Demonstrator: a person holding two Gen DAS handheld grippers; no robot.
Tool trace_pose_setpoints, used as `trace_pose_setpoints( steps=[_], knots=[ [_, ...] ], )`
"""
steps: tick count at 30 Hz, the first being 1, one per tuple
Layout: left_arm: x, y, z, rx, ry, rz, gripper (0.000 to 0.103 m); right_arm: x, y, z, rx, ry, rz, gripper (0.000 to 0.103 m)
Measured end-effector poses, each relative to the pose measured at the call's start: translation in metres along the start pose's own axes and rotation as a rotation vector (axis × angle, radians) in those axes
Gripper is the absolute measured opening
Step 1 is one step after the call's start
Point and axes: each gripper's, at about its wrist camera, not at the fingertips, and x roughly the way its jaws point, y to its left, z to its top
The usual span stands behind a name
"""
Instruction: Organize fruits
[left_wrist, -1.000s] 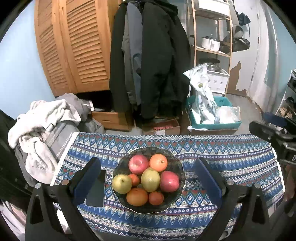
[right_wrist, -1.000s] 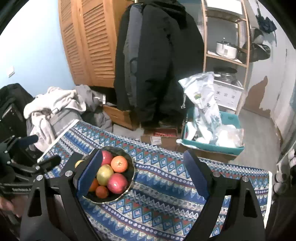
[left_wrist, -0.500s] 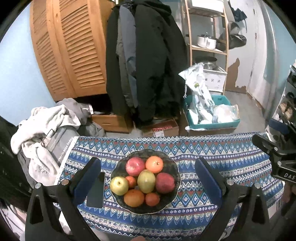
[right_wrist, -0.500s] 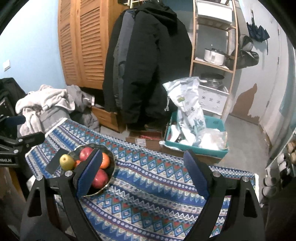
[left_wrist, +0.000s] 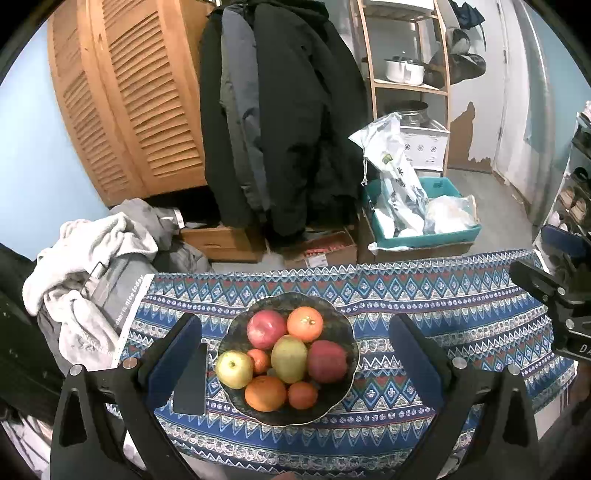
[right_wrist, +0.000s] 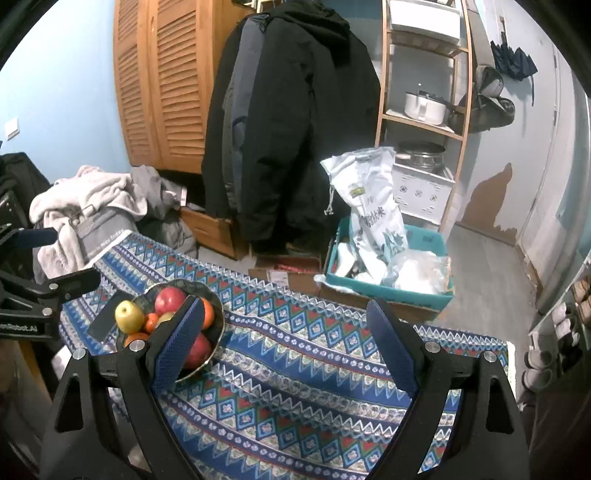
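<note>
With every fruit piled in the dark bowl (left_wrist: 341, 354) at lower centre, the left gripper (left_wrist: 291, 358) and right gripper (right_wrist: 284, 343) — both wide open, holding nothing — had drawn back over the last second, so sorting looked either finished or pending.

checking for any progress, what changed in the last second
Only the cameras shifted: the left tongs drifted a little over the bowl, and the right tongs swung right, away from the bowl, then partway back. Nothing was grasped or released. Both stay open and empty; the fruit and the phone have not moved.
</note>
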Motion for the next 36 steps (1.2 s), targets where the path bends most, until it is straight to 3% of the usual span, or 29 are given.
trace_pose_setpoints(
  steps=[36],
  knots=[
    [0.0, -0.0018, 0.0013, -0.005, 0.004, -0.012, 0.102, 0.0005, -0.0078, -0.0007, 0.006, 0.007, -0.007, 0.088]
  ],
)
